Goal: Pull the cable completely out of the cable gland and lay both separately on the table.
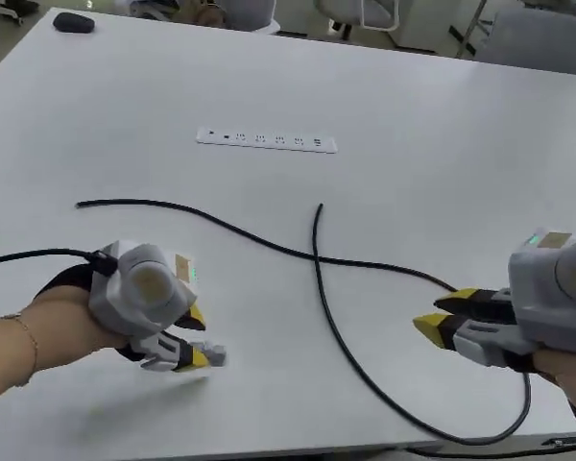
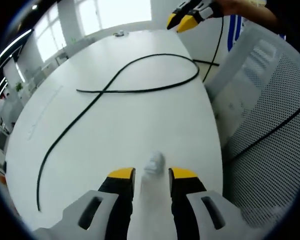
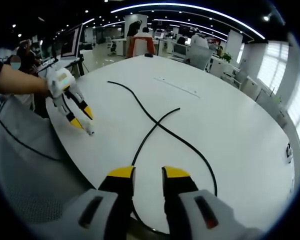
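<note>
On the white counter (image 1: 413, 115) a looped black cable (image 1: 269, 245) was seen, the gland (image 1: 214, 356) separate, just before the spread jaws of the left gripper (image 1: 199, 336); those of the right gripper (image 1: 443, 311) were spread, empty.

I'm working in an open-plan office. The long white table (image 1: 442, 115) has a socket strip (image 1: 266, 140) lying on its top, and a mesh-backed chair (image 2: 270, 100) stands at its edge. Beyond it I can see rows of desks (image 3: 165, 47), a monitor (image 3: 71, 42), long ceiling light strips (image 3: 160, 6) and big bright windows (image 2: 122, 11).
</note>
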{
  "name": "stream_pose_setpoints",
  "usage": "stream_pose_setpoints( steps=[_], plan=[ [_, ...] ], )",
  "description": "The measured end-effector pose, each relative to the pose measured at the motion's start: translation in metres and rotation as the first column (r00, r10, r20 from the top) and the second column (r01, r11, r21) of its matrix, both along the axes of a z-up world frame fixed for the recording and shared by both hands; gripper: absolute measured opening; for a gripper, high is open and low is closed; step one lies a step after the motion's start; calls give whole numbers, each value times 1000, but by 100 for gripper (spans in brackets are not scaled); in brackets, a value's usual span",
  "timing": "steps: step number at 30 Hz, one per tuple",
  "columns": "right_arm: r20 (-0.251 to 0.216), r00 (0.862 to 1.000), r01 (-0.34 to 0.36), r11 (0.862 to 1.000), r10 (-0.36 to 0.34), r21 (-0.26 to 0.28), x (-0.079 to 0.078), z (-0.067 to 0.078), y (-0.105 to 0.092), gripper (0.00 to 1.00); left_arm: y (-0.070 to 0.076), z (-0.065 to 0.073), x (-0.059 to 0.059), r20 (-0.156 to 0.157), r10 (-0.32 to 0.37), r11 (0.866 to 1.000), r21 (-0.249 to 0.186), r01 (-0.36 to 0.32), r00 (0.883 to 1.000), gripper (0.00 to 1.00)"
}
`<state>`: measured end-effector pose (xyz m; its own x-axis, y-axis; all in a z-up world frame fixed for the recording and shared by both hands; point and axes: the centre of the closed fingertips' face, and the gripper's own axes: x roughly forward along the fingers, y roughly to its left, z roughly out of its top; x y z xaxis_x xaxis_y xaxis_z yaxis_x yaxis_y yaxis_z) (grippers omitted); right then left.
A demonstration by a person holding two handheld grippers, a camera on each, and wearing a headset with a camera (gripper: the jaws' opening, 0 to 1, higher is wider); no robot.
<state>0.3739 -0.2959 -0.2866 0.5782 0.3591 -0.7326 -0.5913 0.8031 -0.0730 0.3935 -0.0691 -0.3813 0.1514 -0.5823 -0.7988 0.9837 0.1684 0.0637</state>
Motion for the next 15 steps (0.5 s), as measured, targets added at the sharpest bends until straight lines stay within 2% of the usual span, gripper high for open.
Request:
stream_pose_setpoints(
  steps=[3, 4, 6, 7, 8, 9, 11, 12, 13, 14, 15],
  plan=[
    [-28, 999, -31, 999, 31, 12, -6, -2, 6, 24, 18, 25, -5, 20, 37, 999, -13, -37, 999, 31],
    [-37, 998, -42, 999, 42, 13, -8, -3, 8, 24, 26, 36, -9, 16, 68, 997, -24, -68, 998, 31],
    [-69, 995, -64, 998, 65, 18, -14, -5, 12, 23, 46, 48, -16, -11, 158, 987, 8, -158, 987, 26],
    [-81, 994, -72, 997, 73, 18, -17, -6, 14, 23, 51, 61, -23, 0, 141, 990, -20, -141, 990, 22],
    [-96, 992, -86, 996, 88, 22, -22, -7, 17, 24, 54, 71, -28, 2, 153, 987, -52, -153, 988, 22],
    [-109, 989, -102, 994, 104, 27, -26, -8, 19, 24, 59, 84, -35, -16, 199, 975, -94, -199, 980, 24],
    [-145, 979, -135, 990, 140, 45, -35, -9, 23, 25, 68, 98, -43, -39, 256, 957, -131, -259, 966, 30],
    [-166, 972, -162, 986, 168, 47, -42, -9, 24, 25, 72, 106, -45, -37, 293, 942, -161, -295, 955, 33],
    [-173, 968, -176, 983, 182, 51, -47, -8, 25, 25, 77, 117, -49, -43, 335, 920, -201, -336, 941, 35],
    [-180, 966, -179, 982, 185, 54, -52, -7, 25, 25, 80, 122, -54, -55, 357, 907, -220, -360, 933, 35],
    [-189, 965, -175, 983, 184, 61, -57, -6, 25, 26, 86, 129, -60, -73, 395, 885, -238, -401, 916, 36]
  ],
)
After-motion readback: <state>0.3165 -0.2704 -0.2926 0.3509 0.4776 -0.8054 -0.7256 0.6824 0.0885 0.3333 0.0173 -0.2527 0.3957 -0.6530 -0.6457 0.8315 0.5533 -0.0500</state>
